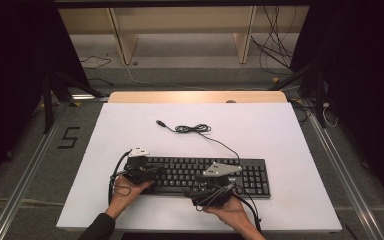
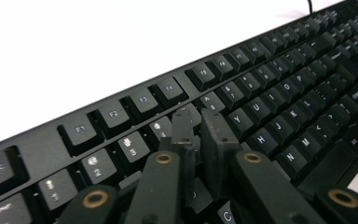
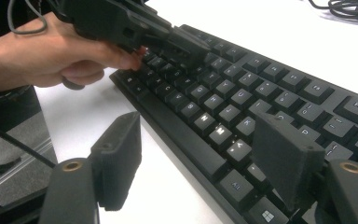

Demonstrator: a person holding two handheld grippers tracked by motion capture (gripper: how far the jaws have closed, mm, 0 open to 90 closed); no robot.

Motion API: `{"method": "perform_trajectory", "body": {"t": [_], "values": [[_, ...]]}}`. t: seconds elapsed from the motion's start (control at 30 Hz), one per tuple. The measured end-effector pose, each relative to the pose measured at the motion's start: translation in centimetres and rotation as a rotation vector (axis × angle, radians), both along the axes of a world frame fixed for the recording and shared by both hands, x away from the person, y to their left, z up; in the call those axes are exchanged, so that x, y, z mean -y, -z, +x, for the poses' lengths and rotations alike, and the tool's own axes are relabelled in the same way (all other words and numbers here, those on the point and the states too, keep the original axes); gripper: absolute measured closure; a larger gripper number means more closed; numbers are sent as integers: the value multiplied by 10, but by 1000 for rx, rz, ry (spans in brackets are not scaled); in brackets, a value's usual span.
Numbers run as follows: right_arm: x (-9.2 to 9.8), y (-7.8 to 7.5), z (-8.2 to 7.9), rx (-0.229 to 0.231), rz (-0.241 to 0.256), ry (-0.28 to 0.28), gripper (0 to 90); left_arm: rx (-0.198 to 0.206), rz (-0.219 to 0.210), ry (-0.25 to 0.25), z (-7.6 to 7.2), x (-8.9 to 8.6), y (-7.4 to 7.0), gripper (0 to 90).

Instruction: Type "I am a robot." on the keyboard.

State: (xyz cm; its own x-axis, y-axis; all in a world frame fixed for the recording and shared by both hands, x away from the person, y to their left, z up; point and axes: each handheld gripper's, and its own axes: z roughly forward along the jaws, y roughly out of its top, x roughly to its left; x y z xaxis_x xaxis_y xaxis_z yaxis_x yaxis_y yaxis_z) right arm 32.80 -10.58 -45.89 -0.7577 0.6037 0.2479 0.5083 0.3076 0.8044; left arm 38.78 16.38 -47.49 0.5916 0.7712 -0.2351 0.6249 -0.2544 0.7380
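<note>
Keyboard (image 1: pixel 200 175), black, lies lower centre of the high view on the white counter (image 1: pixel 280 130), its cable (image 1: pixel 192 129) coiled above it. Left tool (image 2: pixel 200 133), jaws narrow with nothing between them, tips pressed onto keys near the number row at the keyboard's left end. Right tool (image 3: pixel 205 158), jaws wide, straddles the keyboard's front edge, holding nothing.

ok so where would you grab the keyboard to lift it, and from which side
Grip the keyboard by its thin front edge near the right end, coming in low from the person's side. It lies flat on the white table, so only the rim fits between jaws. The open right gripper already straddles that front edge.
</note>
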Motion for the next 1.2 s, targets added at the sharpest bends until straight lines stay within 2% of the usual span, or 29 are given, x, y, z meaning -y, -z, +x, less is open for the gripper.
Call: {"method": "perform_trajectory", "body": {"t": [0.57, 0.77, 1.0, 1.2], "values": [[1, 1, 2, 2, 0, 9, 341, 15, -74, 18, -6, -8, -9, 655], [2, 2, 4, 1, 1, 16, 342, 5, -95, 14, -8, -10, -11, 554], [3, 2, 6, 7, 3, 24, 343, 16, -123, 10, -11, -13, -14, 444], [4, 1, 10, 8, 6, 32, 351, 34, -144, 21, -16, -15, -17, 389]]}}
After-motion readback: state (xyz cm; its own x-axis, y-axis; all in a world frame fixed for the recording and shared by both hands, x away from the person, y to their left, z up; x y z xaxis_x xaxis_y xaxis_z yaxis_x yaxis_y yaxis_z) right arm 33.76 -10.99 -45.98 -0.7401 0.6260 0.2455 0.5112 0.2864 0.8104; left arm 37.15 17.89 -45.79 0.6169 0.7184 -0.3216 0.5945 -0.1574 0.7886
